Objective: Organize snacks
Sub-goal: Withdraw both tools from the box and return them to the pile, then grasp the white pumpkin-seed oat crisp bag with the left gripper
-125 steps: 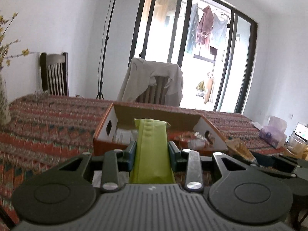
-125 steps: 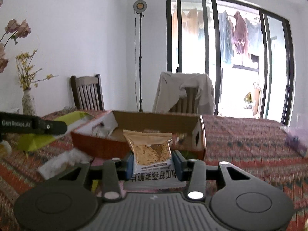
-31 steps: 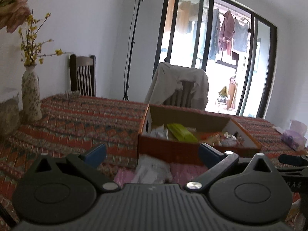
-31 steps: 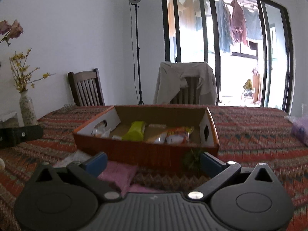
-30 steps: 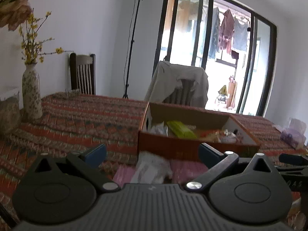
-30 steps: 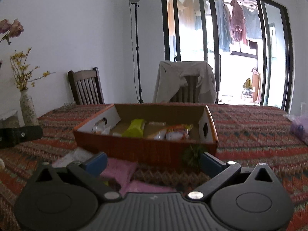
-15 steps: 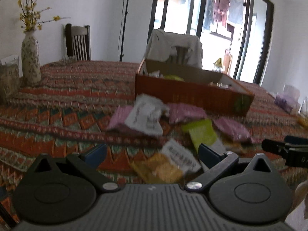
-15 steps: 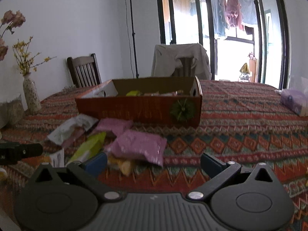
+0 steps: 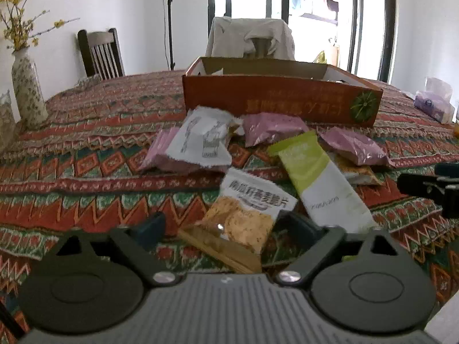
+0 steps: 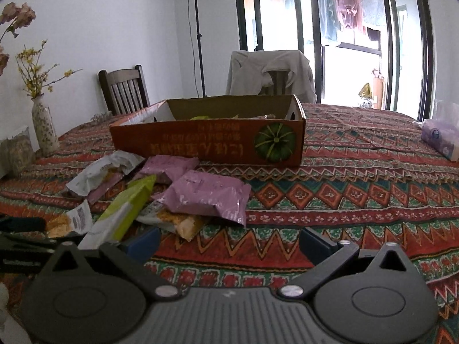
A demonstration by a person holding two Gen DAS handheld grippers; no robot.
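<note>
One orange cardboard box point(image 10: 206, 143) sits on the patterned tablecloth point(image 10: 358, 197). In front of the box lies a pile of crinkly snack packets: three purple packets point(image 10: 208, 195), one long green and white packet point(image 9: 318, 183), one white packet point(image 9: 202, 140), and a see-through packet of yellow crisps point(image 9: 246, 212). The left gripper point(image 9: 226, 225) is spread wide around the crisps packet, gripping nothing. The right gripper point(image 10: 229, 242) is spread wide over bare cloth, right of the pile.

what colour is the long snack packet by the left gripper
Lime green fading to white, the long snack packet shows best in the left wrist view.
</note>
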